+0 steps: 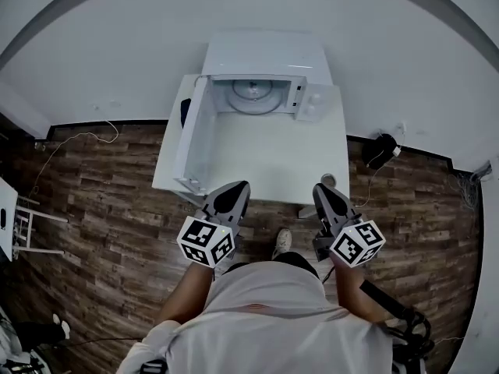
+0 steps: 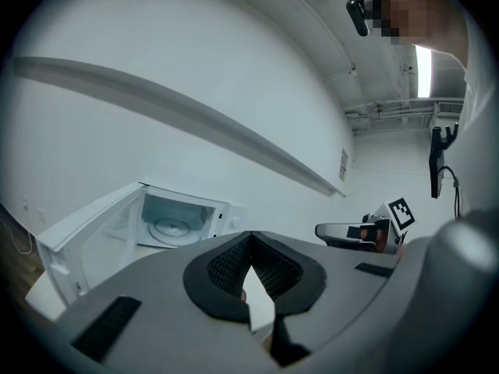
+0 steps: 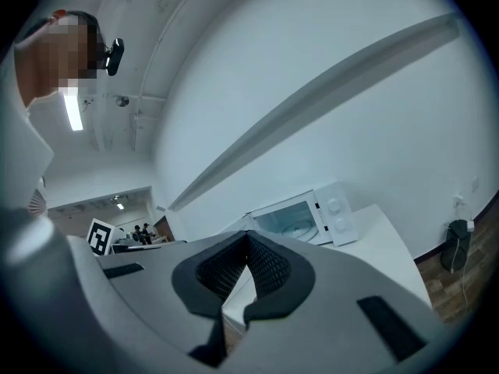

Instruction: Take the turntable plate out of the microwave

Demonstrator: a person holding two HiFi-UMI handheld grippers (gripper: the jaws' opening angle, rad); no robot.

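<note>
Turntable plate (image 1: pixel 253 97) lies flat in the open microwave (image 1: pixel 265 57); left tool (image 1: pixel 236 193) and right tool (image 1: pixel 323 194) closed, empty

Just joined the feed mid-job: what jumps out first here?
The white microwave at the far end of the table stands out, its door swung wide to the left and the turntable plate lying inside. Nearer, the left gripper and right gripper hover shut and empty near the table's front edge.

From the head view the microwave (image 1: pixel 265 57) hides the far part of the plate (image 1: pixel 253 98), the left tool (image 1: pixel 236 189) and right tool (image 1: pixel 322 190) cover bits of the surface (image 1: pixel 265 158) edge, the person (image 1: pixel 273 318) is cut off below, and the dials (image 1: pixel 315 100) are too small to read.
</note>
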